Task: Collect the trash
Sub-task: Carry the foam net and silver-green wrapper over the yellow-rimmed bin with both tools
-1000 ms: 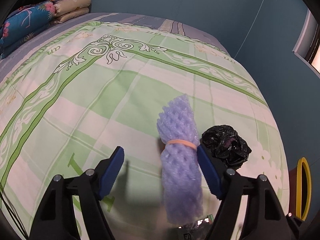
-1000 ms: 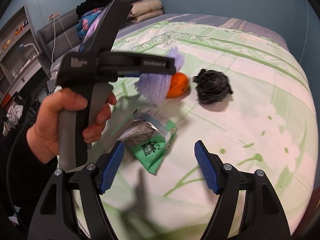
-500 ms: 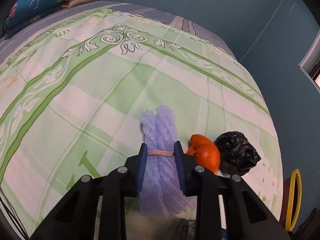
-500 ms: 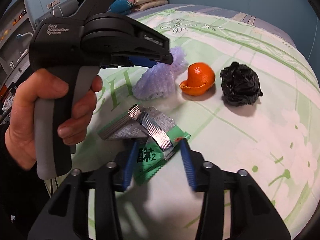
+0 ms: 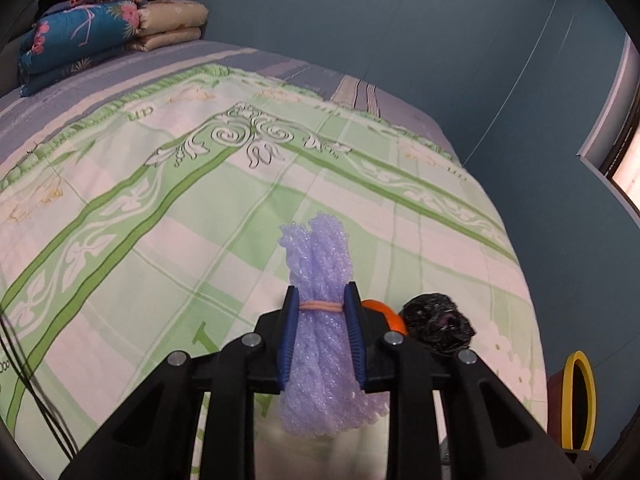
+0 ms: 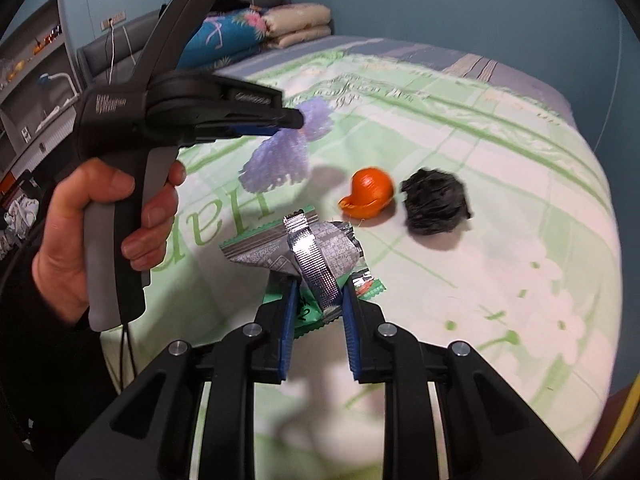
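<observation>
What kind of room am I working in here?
A bedroom, most likely. The trash lies on a bed with a green patterned cover, folded quilts are stacked at its far end, and a padded headboard stands behind them by the blue wall.

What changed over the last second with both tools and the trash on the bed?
The left tool closed on the purple foam net bundle and lifted it. The right tool closed on the green and silver snack wrapper. The orange peel and crumpled black plastic bag stayed put.
</observation>
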{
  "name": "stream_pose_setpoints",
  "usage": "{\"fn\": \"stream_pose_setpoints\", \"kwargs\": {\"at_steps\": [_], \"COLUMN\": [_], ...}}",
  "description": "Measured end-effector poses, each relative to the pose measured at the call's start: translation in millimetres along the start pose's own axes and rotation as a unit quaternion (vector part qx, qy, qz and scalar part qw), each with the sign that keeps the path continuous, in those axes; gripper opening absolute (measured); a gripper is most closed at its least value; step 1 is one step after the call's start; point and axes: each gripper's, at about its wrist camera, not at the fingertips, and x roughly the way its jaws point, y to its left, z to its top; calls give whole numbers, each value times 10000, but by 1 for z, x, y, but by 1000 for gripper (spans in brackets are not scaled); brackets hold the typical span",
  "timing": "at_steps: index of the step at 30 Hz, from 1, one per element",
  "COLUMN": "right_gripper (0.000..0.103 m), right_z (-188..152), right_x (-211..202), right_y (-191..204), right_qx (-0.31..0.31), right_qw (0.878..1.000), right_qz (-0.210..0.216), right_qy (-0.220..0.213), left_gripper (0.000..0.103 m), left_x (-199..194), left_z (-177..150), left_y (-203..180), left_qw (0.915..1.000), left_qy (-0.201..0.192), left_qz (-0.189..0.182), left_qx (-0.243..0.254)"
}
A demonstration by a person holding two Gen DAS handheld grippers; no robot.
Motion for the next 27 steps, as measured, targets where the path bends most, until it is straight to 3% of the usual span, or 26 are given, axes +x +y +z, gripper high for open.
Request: {"fn": "stream_pose_setpoints", "kwargs": {"at_steps": [13, 27], "right_gripper": [20, 20], "right_z": [-19, -44], "right_x": [-107, -218], "right_y": [-58, -122], "right_qx": [527, 1085], "right_qw": [9943, 9707], "right_qz": [-494, -1224], "right_qy": [-781, -1761], "left_gripper": [22, 22], "left_x": [-76, -149], "left_z": [-6, -21], "left_y": [-68, -174], "left_qw": [9964, 9813], "left_qy": [-556, -970], "left_qz": [-263, -1026], "left_qx": [578, 1312]}}
